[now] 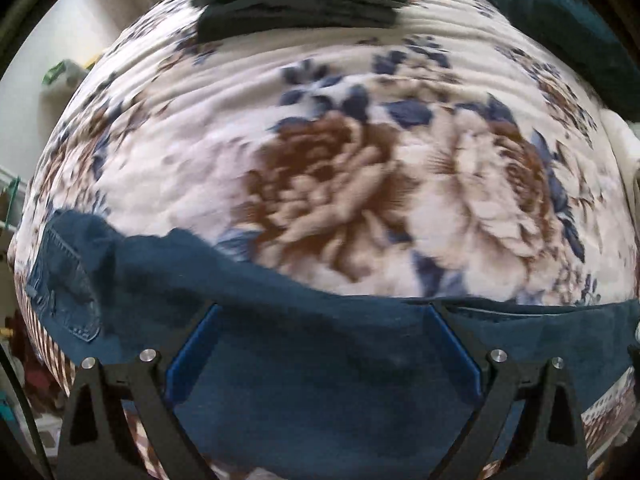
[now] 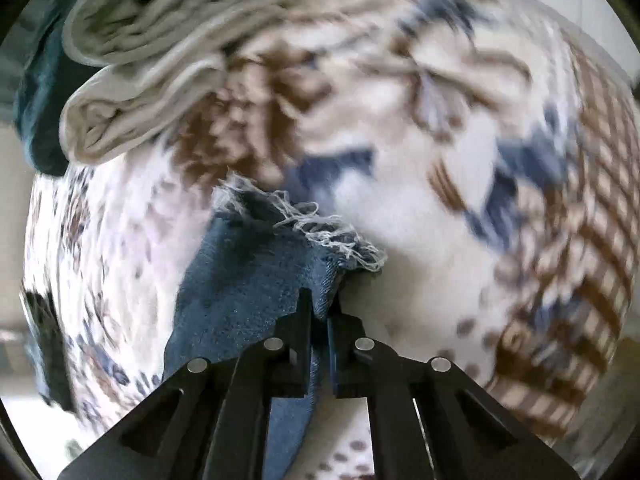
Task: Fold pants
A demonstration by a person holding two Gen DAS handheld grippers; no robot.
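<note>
Dark blue jeans lie across the near part of a floral bedspread, a back pocket at the left. My left gripper is open, its blue-padded fingers spread wide over the denim, holding nothing. In the right wrist view my right gripper is shut on the jeans' frayed leg hem, which is lifted above the bedspread. The view is blurred by motion.
A stack of folded dark garments sits at the far side of the bed. Folded beige pants and a teal garment lie at the upper left in the right wrist view. The bed's edge drops off at the left.
</note>
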